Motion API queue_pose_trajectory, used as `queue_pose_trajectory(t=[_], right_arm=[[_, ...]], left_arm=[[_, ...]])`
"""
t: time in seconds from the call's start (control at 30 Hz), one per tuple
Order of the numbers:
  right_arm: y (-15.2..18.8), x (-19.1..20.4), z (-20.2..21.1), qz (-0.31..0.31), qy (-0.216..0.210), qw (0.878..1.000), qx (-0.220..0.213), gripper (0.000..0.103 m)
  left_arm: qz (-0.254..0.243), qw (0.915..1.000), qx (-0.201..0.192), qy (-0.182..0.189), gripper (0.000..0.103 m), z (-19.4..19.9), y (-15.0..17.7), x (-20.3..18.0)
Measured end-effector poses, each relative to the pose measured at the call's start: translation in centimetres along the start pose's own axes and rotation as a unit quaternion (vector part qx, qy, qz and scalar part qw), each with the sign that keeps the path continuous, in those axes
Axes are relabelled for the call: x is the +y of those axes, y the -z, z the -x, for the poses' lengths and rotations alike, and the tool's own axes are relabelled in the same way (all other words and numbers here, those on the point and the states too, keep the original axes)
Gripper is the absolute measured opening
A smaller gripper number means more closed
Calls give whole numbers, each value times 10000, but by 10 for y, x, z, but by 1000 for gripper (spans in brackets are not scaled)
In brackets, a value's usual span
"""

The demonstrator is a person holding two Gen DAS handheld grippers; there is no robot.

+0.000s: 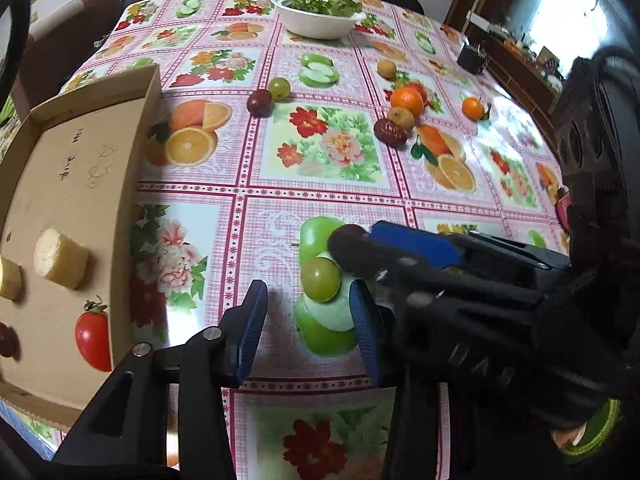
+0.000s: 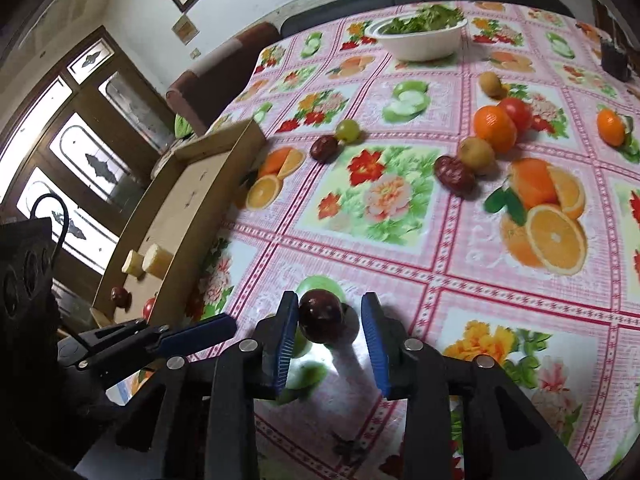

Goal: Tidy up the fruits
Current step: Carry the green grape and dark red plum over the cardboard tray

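Observation:
My left gripper (image 1: 308, 312) is open with a green grape (image 1: 327, 278) lying on the table between its blue fingers. My right gripper (image 2: 330, 340) is open around a dark red fruit (image 2: 321, 315) on the table; the fruit touches the left finger, not the right. The right gripper crosses the left wrist view from the right (image 1: 400, 248). A cardboard box (image 1: 80, 184) at the left holds two pale yellow banana pieces (image 1: 60, 258), a red tomato (image 1: 94, 340) and a dark red fruit (image 1: 8, 340). Loose fruit lies farther out: a grape (image 1: 279, 88), a dark date (image 1: 259, 102), mandarins (image 1: 407, 100), a wrinkled date (image 1: 391, 132).
A white bowl of green leaves (image 1: 320, 14) stands at the far edge of the table. A dark small object (image 1: 472, 56) sits at the far right. The tablecloth (image 1: 320, 152) has printed fruit pictures. A sofa (image 1: 60, 44) and chairs stand beyond the table.

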State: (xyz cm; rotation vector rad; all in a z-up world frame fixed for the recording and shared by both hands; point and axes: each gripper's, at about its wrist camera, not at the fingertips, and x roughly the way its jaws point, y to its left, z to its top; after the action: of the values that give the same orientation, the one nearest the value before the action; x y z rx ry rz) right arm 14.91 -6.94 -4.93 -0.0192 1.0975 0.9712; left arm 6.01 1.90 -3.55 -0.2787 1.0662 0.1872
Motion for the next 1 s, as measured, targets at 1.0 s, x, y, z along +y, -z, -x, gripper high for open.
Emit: queue_pose_trajectory(t=[1.0], right_arm=[[-1,-1,87,-278,275,9919,-1205,25]], left_arm=[[208,9933,-874,-723,19,54,-11,17]])
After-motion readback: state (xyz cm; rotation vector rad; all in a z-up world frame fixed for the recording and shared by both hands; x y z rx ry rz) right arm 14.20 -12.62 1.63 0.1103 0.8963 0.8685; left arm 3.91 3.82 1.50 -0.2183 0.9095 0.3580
